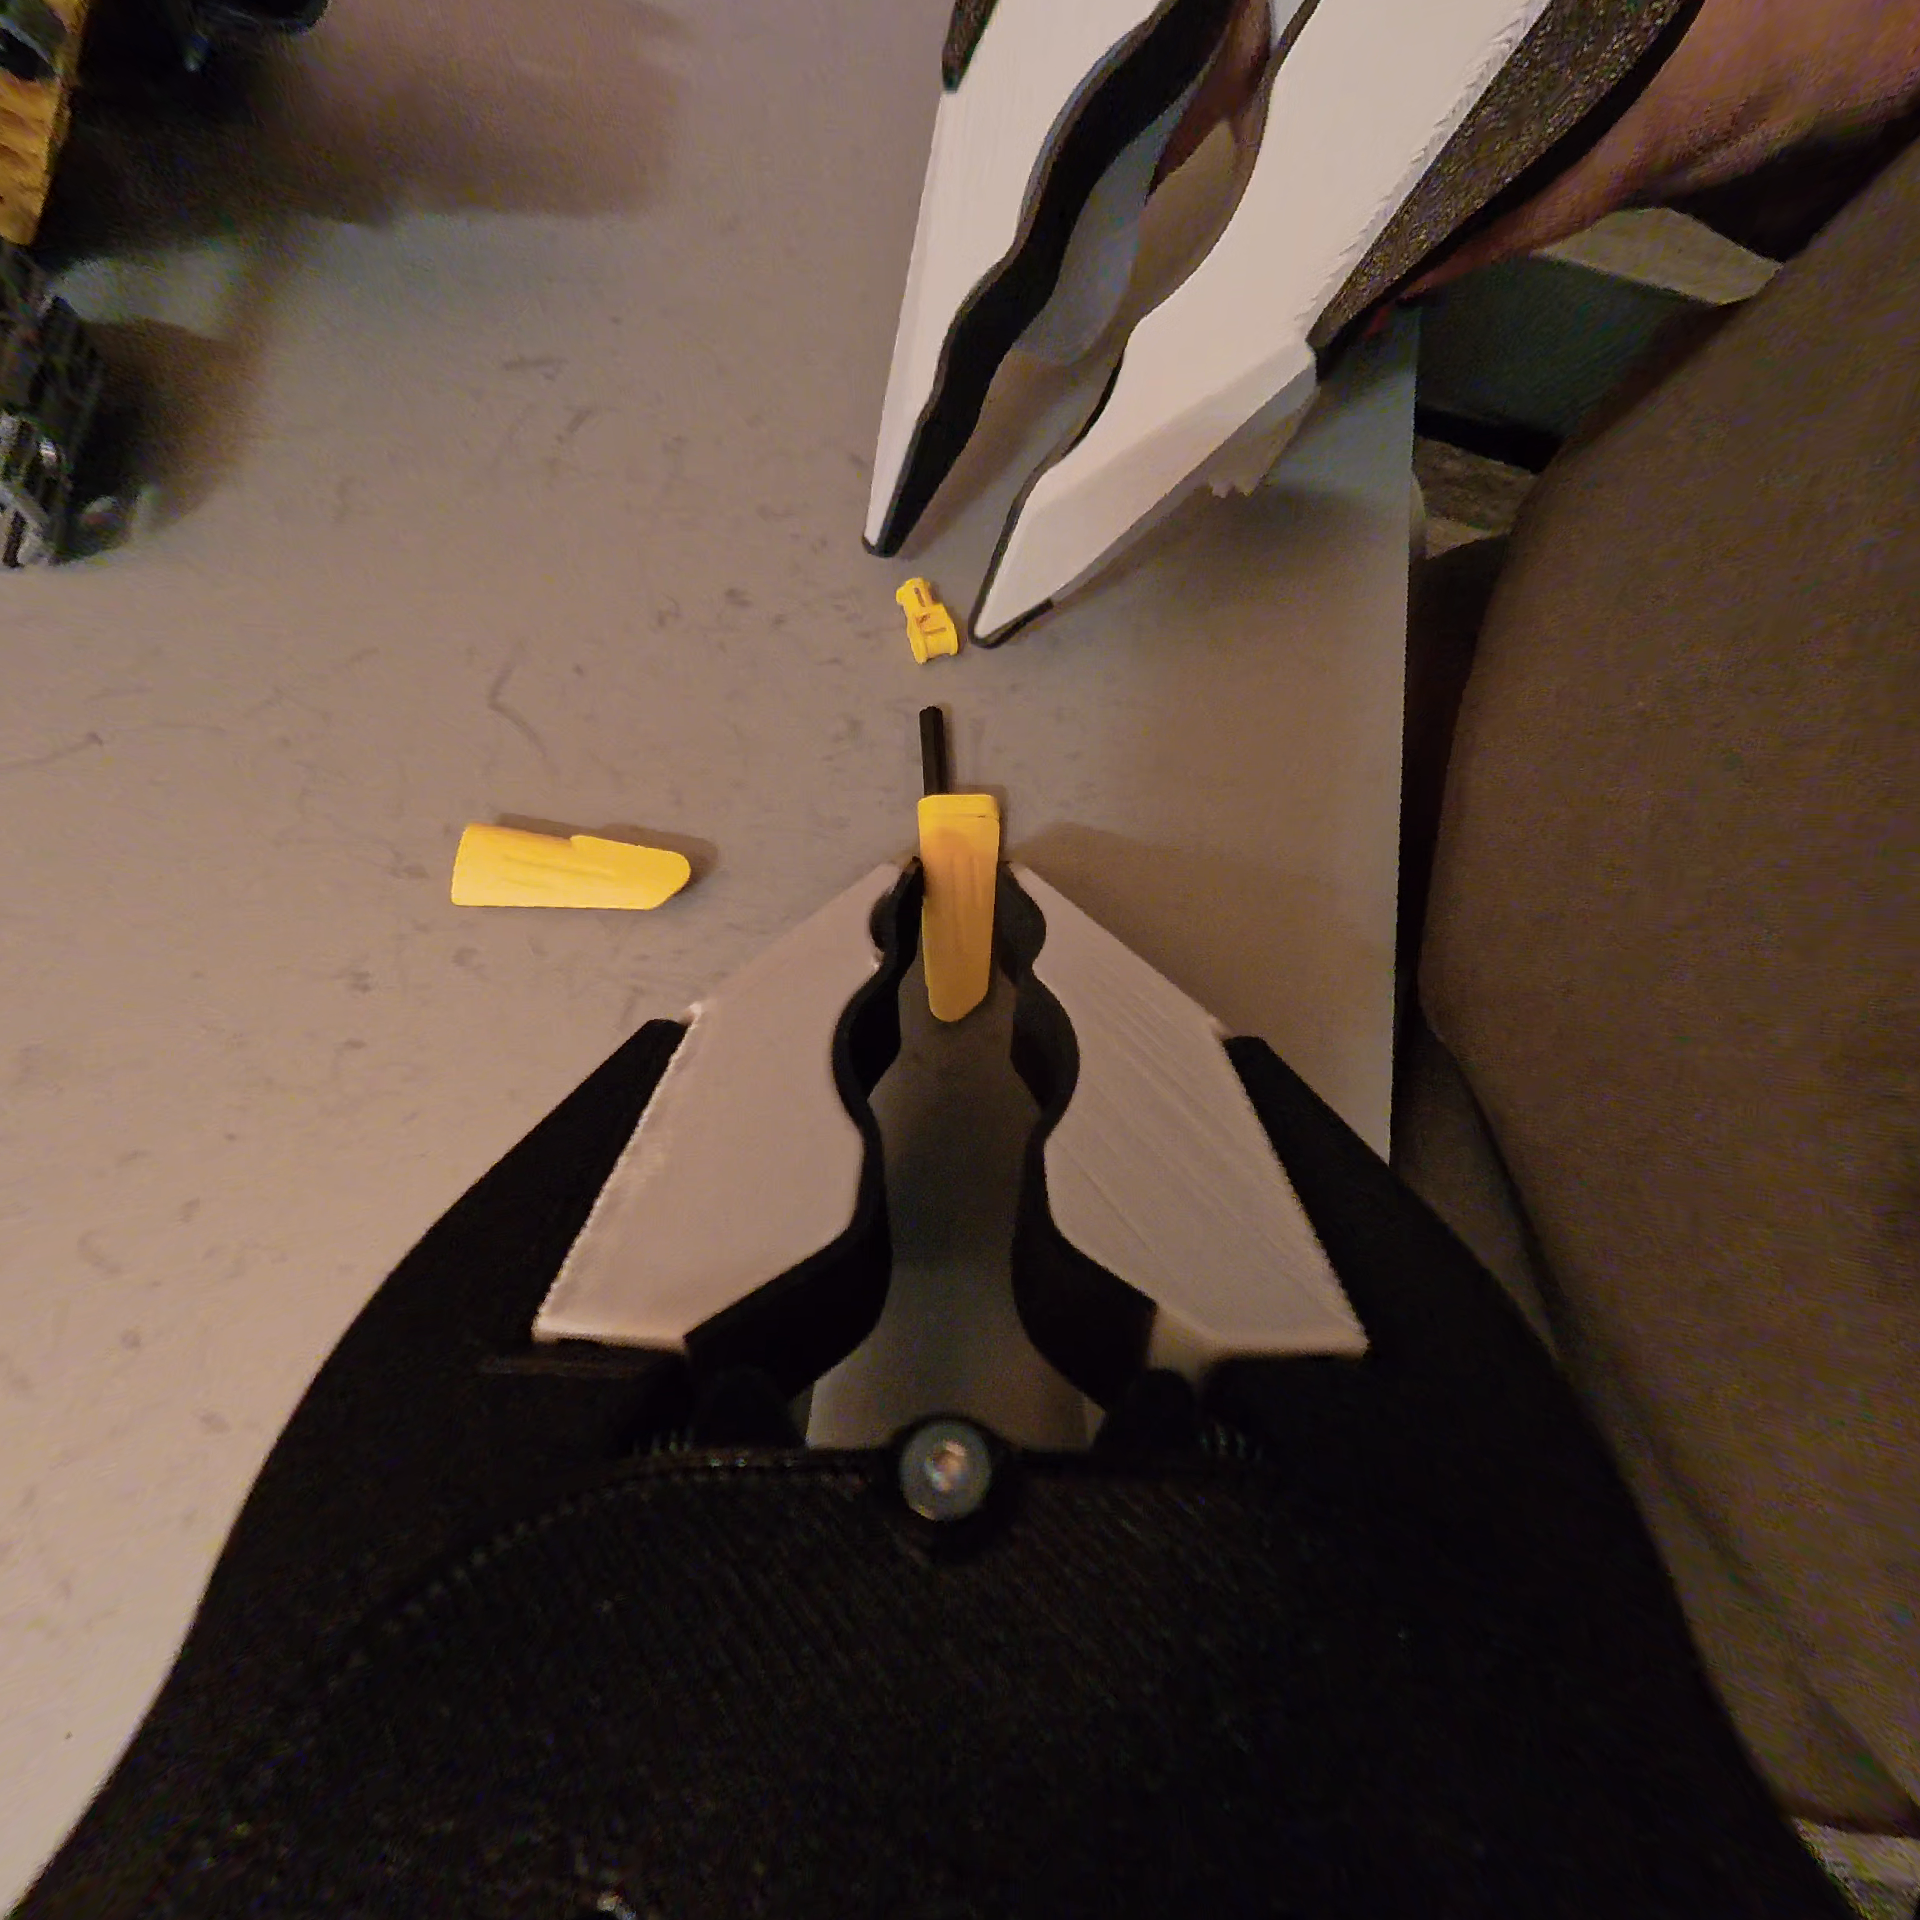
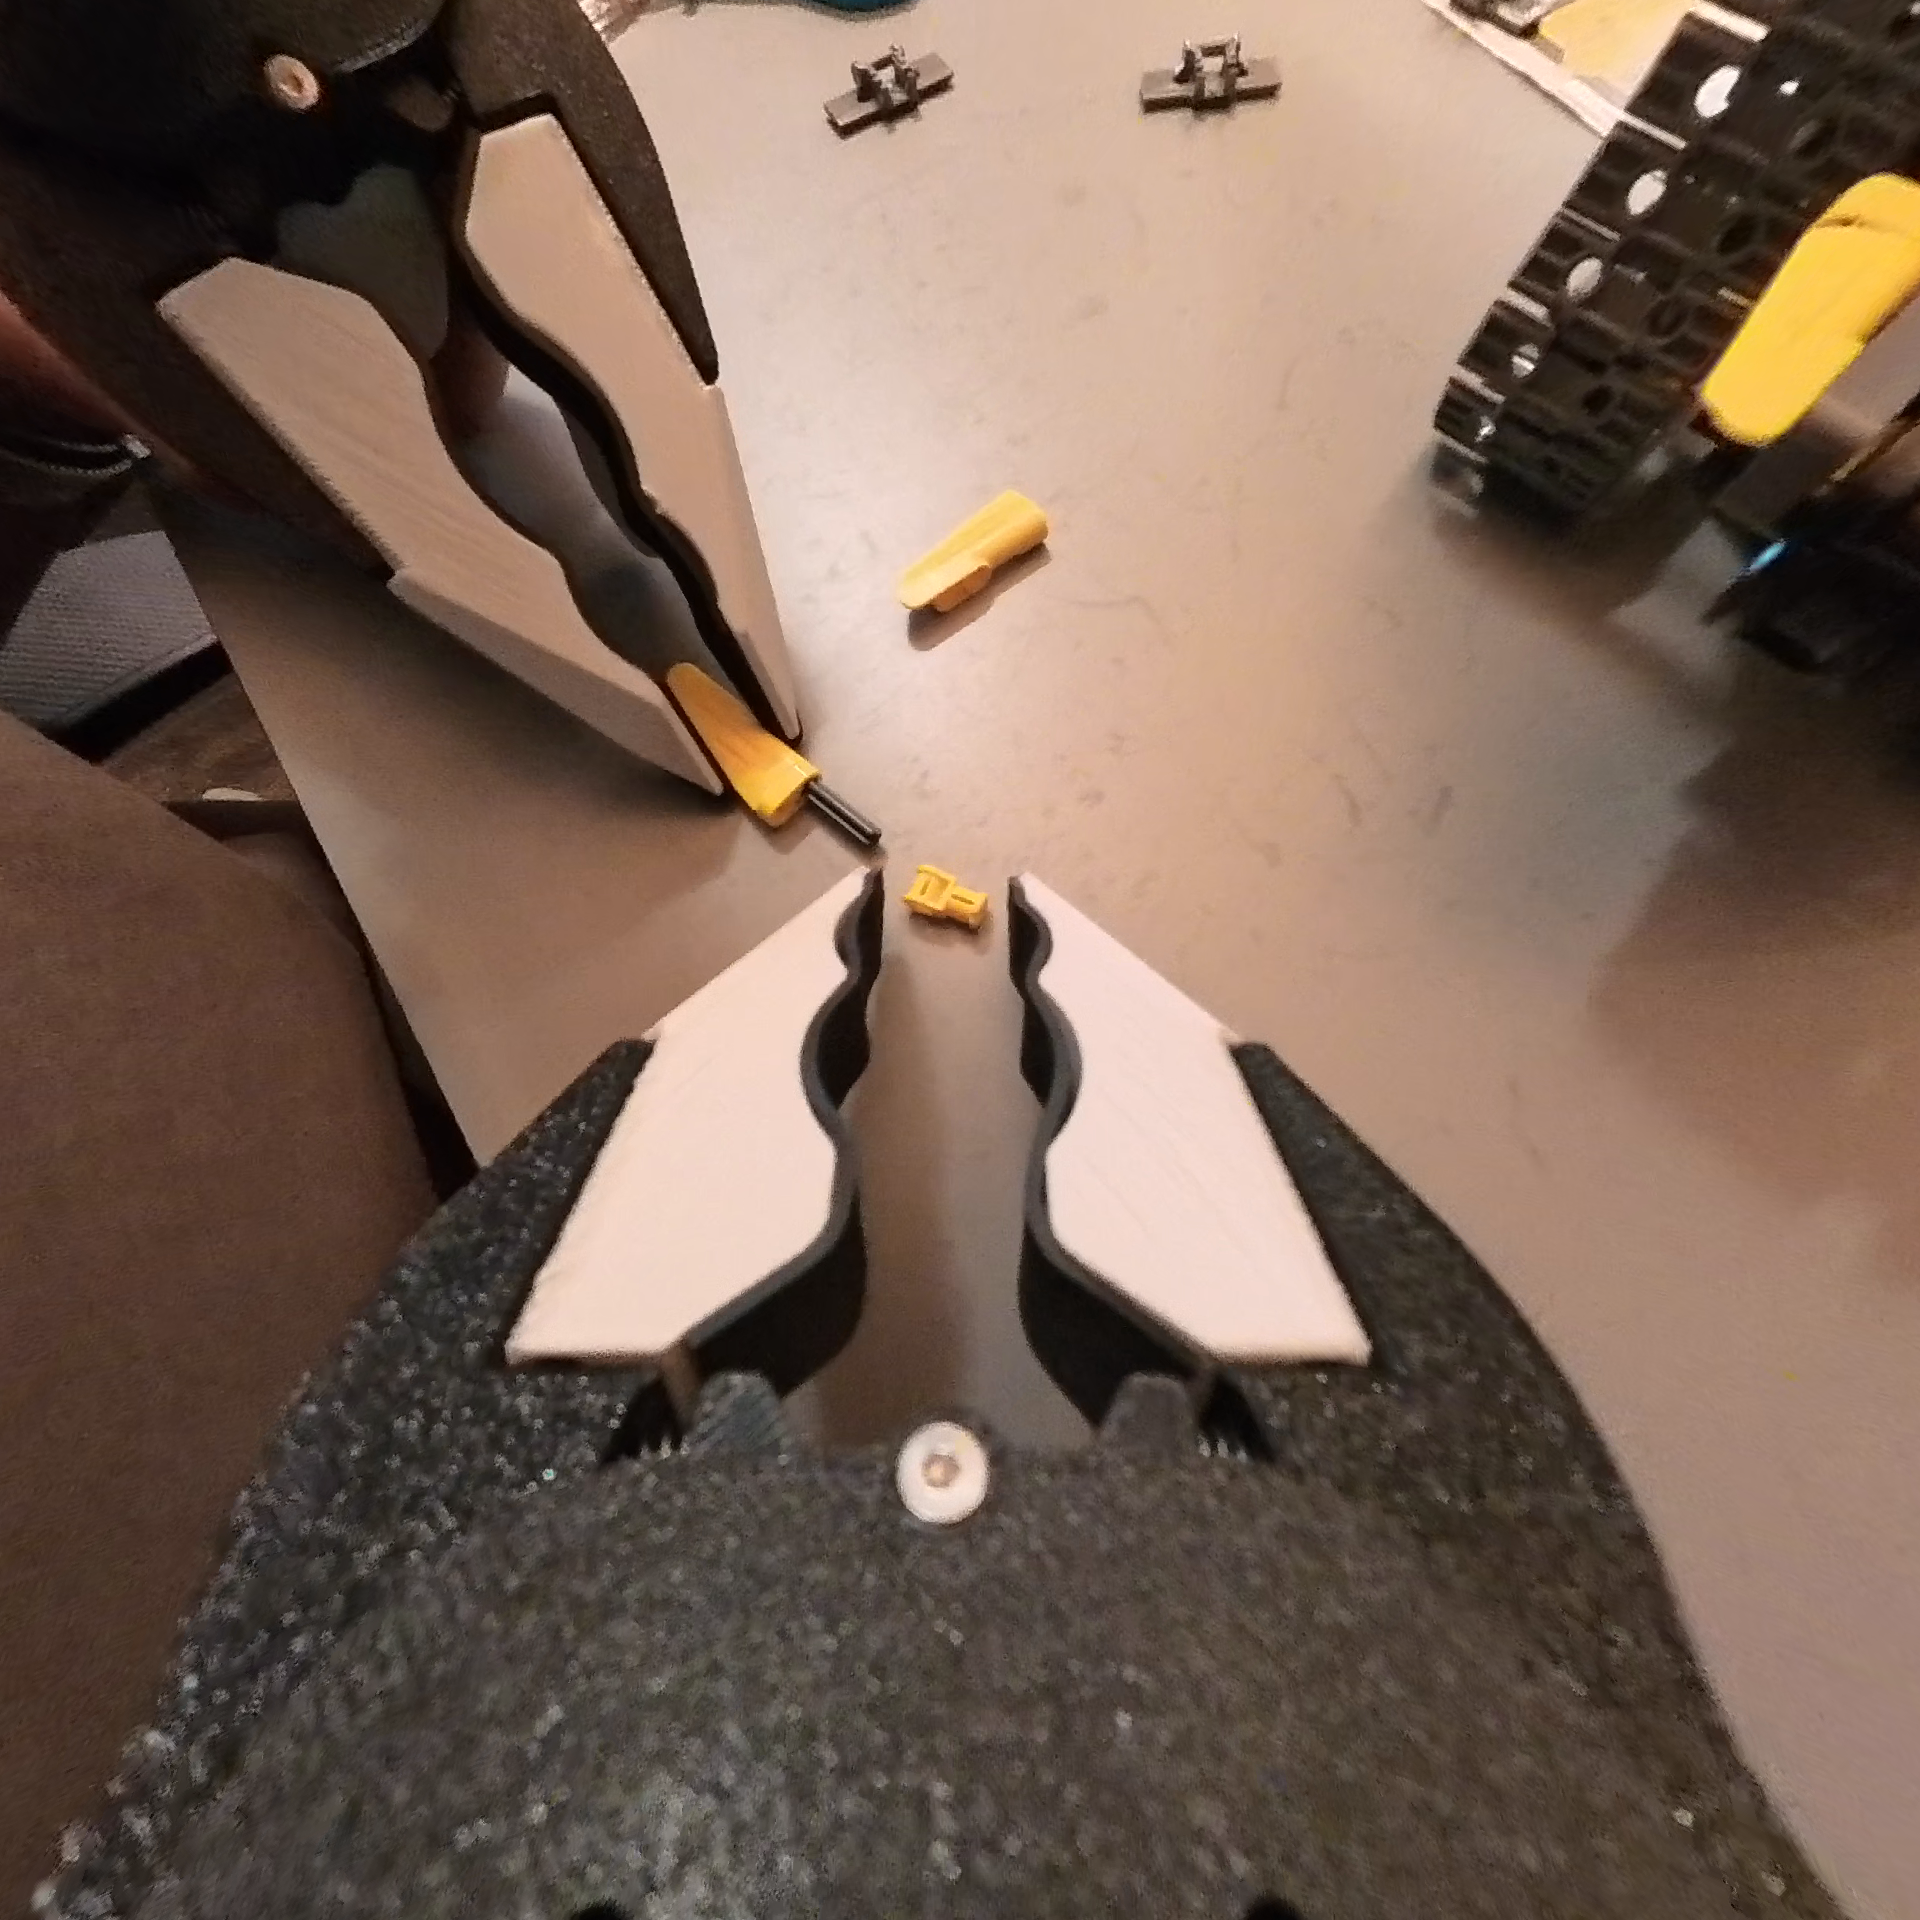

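Observation:
My left gripper (image 1: 957, 868) is shut on a yellow wedge-shaped piece (image 1: 957, 904) with a thin black pin (image 1: 930, 750) sticking out of its front; it also shows in the right wrist view (image 2: 753, 764), pin (image 2: 847, 818) pointing at the table. A small yellow connector (image 1: 926, 620) lies on the grey table just beyond the pin. My right gripper (image 2: 943, 888) is open, its fingertips either side of that connector (image 2: 943, 894), apart from it. In the left wrist view the right gripper (image 1: 930, 587) comes down from above. A second yellow wedge piece (image 1: 569, 868) lies loose to the left (image 2: 974, 564).
A black tracked toy vehicle with yellow parts (image 2: 1683, 301) stands at the right. Two small black clip pieces (image 2: 888, 88) (image 2: 1208, 75) lie at the far side. The table edge (image 1: 1403, 727) runs close on the right, with brown upholstery (image 1: 1683, 935) beyond it. My hands' fingertips stand some 6 cm from each other.

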